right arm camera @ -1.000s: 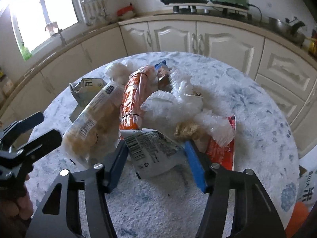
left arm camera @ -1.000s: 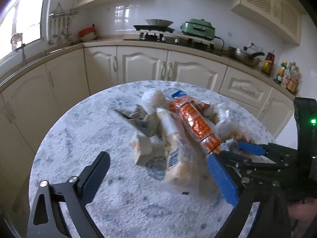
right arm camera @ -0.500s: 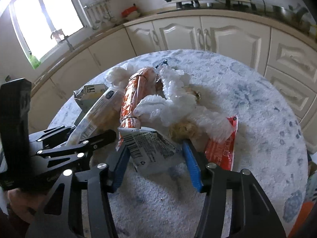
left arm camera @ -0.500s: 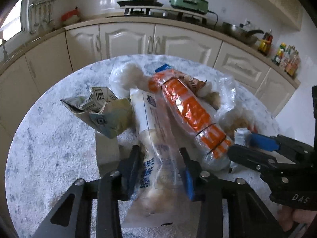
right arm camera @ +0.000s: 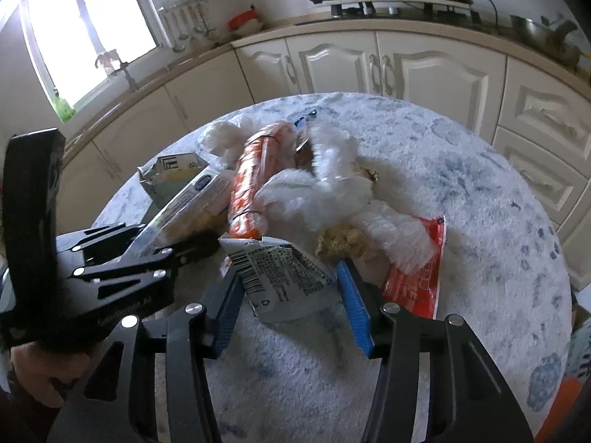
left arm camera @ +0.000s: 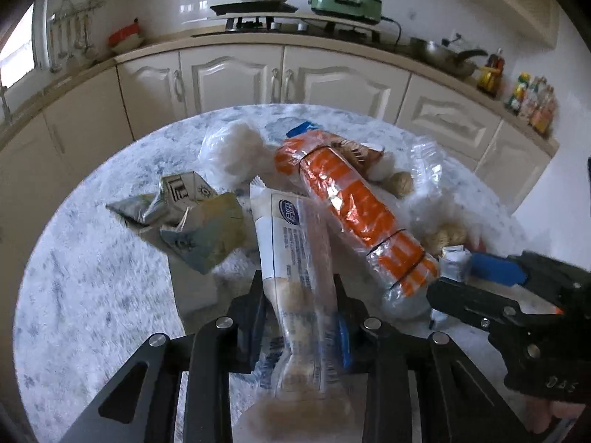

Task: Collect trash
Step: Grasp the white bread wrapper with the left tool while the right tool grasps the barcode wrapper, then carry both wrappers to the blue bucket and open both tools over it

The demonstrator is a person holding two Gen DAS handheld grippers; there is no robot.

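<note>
Crushed carton (left arm camera: 192, 221) lying leftmost on the marbled surface (left arm camera: 92, 295), then left claw (left arm camera: 301, 317) clamped on a clear snack bag (left arm camera: 295, 258), right claw (right arm camera: 291, 295) just closing around, not yet pressing, a printed grey wrapper (right arm camera: 280, 273).

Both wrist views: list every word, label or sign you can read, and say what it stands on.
"DAS": on the body of the right tongs, whose jaws have just been closing around the barcode wrapper, not yet pinching it.
Barcode and recycling sign: on that wrapper; its fine print is too small to read.
Blue oval logo on the clear bag: blurred, unreadable.
Print on the carton: blurred, unreadable.
</note>
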